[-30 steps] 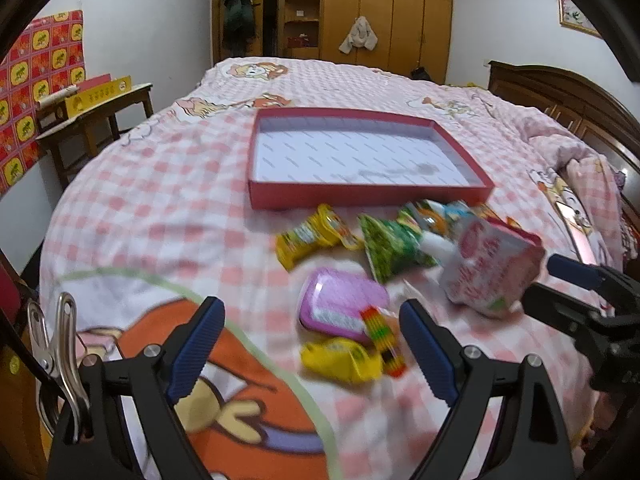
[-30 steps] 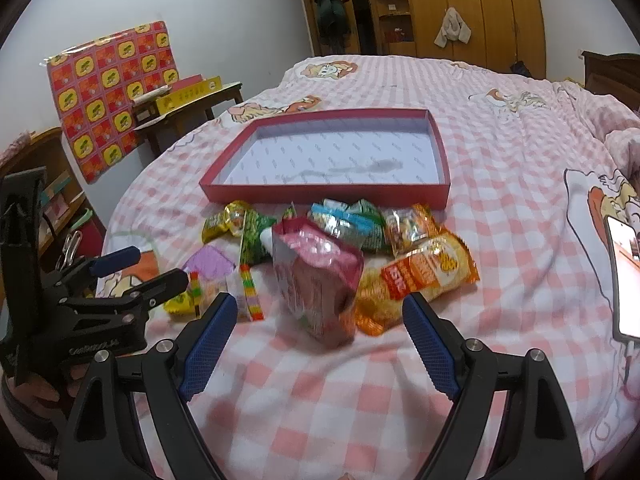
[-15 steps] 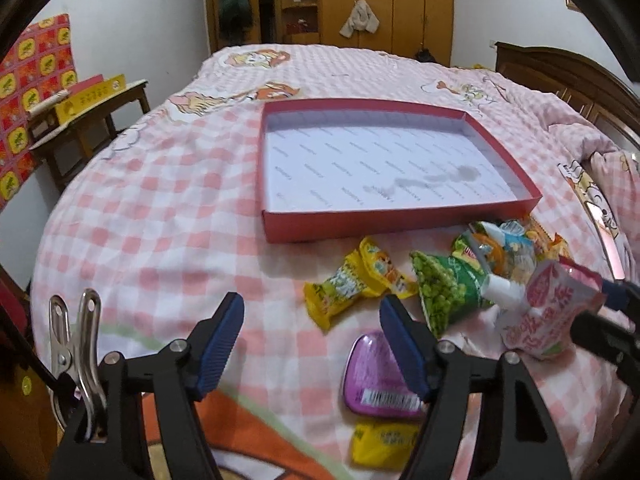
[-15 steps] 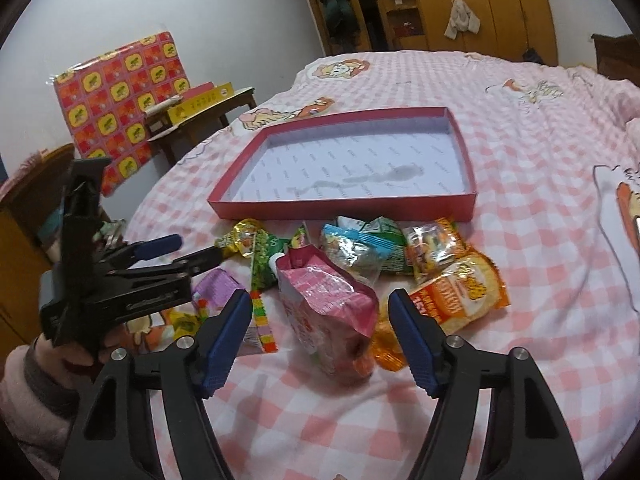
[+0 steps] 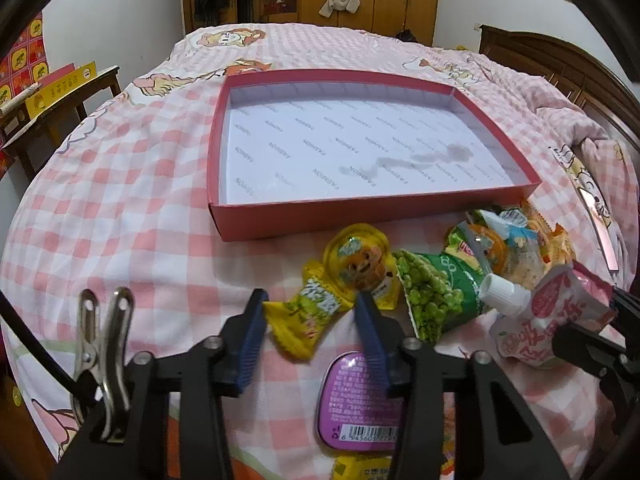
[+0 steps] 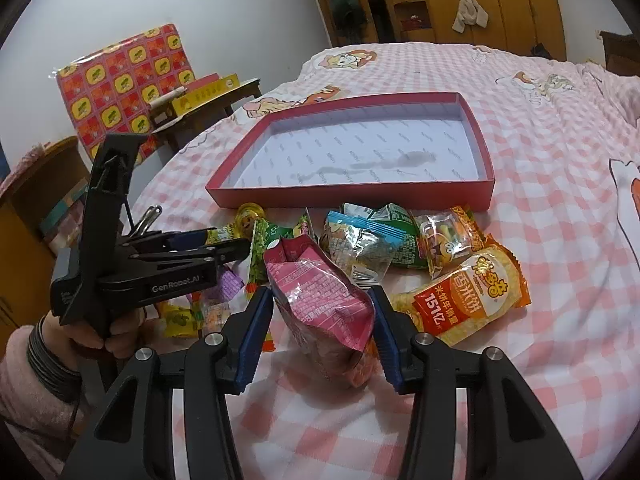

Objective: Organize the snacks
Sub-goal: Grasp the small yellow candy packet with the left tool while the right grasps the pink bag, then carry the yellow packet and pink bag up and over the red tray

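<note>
A: What is the right gripper (image 6: 322, 326) on?

B: The pink pouch (image 6: 320, 296), at the lower middle of the right wrist view. Its jaws have just been closing and the blue pads now sit against the pouch's two sides, so I read it as clamped. The pouch looks like a soft foil bag: light, crinkly, likely slippery. I'd hold it across the full body, not by the thin top seal, and gently, so the contents aren't crushed.

A: And the left gripper (image 5: 310, 330)?

B: Its jaws have just been closing too, around the yellow packet (image 5: 310, 320) at the lower middle of the left wrist view. The pads flank it, and the right one seems to touch, but I cannot tell whether they press it. The packet is small and flat, so it should bend; a grip across its middle seems safest.

A: Around them?

B: The green pea bag (image 5: 436, 296) lies just right of the yellow packet and the purple pack (image 5: 356, 404) below it. The red tray (image 6: 352, 196) stands empty above the pile, on the pink checked bedcover (image 6: 560, 184).
</note>
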Tool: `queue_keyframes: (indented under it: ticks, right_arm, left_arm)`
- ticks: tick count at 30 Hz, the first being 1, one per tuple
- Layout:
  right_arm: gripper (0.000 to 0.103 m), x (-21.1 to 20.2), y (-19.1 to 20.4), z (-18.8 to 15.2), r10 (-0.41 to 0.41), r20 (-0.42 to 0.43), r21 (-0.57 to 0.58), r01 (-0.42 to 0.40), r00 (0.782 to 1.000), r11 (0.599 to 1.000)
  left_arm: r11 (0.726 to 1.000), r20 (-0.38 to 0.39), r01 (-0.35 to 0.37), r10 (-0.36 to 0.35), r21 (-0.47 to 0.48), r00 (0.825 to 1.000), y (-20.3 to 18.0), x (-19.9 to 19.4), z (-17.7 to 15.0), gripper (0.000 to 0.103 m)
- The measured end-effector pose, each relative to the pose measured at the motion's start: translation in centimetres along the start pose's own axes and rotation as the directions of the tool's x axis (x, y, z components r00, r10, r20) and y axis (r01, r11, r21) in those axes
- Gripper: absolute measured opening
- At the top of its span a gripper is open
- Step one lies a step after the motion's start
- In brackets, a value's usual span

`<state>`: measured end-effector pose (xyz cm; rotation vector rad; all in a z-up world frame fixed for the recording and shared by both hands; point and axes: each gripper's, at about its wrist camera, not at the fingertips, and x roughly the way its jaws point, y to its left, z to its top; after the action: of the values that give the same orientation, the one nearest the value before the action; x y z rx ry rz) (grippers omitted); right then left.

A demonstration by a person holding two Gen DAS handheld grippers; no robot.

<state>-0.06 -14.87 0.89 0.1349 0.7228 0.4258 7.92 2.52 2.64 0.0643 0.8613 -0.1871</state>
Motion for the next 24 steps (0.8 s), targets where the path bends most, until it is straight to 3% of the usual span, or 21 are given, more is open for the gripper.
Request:
queue_keyframes:
  ticks: [7,24]
  right_arm:
    - [0.049,-0.7,0.2,-0.2,0.003,0.014,0.002,-0.003,1.000,1.000]
    - [0.047,-3.9,2.2,-0.3,0.016,0.094,-0.036,-0.013,0.995,0.999]
  left_arm:
    - [1.000,0.023,0.002,-0.002,-0.009,1.000,0.2,-1.4,-0.5,0.030]
    - [0.997,0.127,0.034,-0.026,-0.062,0.992,0.9,-7.0,-1.4,0.027]
